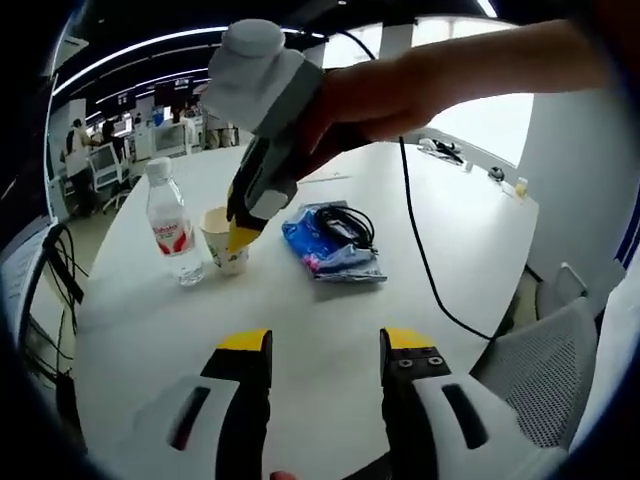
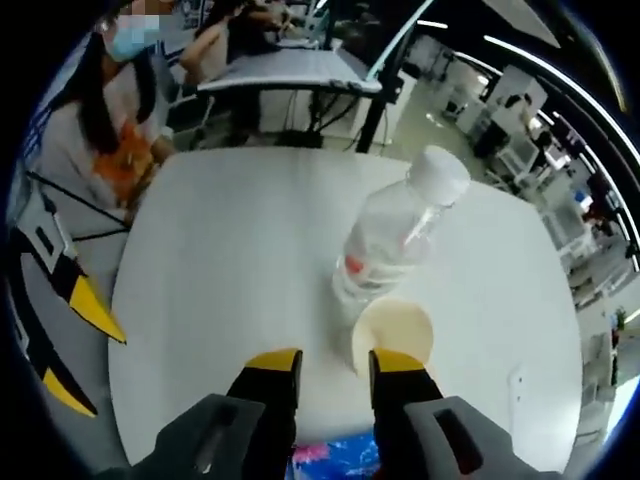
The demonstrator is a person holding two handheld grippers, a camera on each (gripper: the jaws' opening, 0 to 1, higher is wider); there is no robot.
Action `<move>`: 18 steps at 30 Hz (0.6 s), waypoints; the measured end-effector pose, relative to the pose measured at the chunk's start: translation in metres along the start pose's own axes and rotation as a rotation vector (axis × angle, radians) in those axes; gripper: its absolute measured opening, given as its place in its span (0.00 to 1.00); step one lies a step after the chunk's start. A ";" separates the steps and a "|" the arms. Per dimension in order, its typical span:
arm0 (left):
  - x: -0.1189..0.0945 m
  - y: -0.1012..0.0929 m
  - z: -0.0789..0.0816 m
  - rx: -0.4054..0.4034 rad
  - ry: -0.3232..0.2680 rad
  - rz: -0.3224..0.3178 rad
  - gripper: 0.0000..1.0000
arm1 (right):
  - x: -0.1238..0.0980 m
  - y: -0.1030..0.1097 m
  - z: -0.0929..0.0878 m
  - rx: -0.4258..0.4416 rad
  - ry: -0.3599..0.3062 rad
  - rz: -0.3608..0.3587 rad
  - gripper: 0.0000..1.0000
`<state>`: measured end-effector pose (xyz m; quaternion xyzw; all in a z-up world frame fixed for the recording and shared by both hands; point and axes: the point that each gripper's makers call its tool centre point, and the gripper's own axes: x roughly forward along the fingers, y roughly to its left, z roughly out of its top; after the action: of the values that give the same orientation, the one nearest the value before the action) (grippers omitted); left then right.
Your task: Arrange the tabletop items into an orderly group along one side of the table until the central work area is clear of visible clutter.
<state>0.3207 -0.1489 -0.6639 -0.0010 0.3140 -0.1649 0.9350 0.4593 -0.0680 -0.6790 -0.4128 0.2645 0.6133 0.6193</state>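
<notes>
A clear water bottle [image 1: 172,225] with a white cap stands upright on the white table [image 1: 330,310], and a paper cup [image 1: 225,248] stands just to its right. A blue packet [image 1: 330,242] with a coiled black cable on top lies right of the cup. My right gripper [image 1: 241,236], held by a hand, reaches down to the cup's rim. In the right gripper view its jaws [image 2: 335,362] stand apart astride the near wall of the cup [image 2: 398,332], beside the bottle [image 2: 395,240]. My left gripper [image 1: 325,345] hangs open over bare table, nearer than the items.
A black cord [image 1: 420,250] runs across the table toward its right edge. A grey mesh chair [image 1: 540,370] stands at the near right corner. Small items [image 1: 445,150] lie at the far right edge. A seated person [image 2: 110,110] is beyond the table's far side.
</notes>
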 end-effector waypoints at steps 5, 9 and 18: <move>0.003 -0.016 -0.005 0.010 0.020 -0.027 0.42 | -0.020 0.004 -0.006 0.016 -0.023 -0.025 0.32; 0.008 -0.028 -0.009 0.005 0.037 -0.044 0.41 | -0.038 0.008 -0.012 0.049 -0.058 -0.035 0.35; 0.018 -0.048 -0.001 0.012 0.042 -0.063 0.40 | -0.067 0.016 -0.039 0.138 -0.100 -0.042 0.39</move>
<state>0.3188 -0.1993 -0.6697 -0.0019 0.3323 -0.1959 0.9226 0.4438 -0.1385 -0.6461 -0.3435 0.2660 0.6003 0.6715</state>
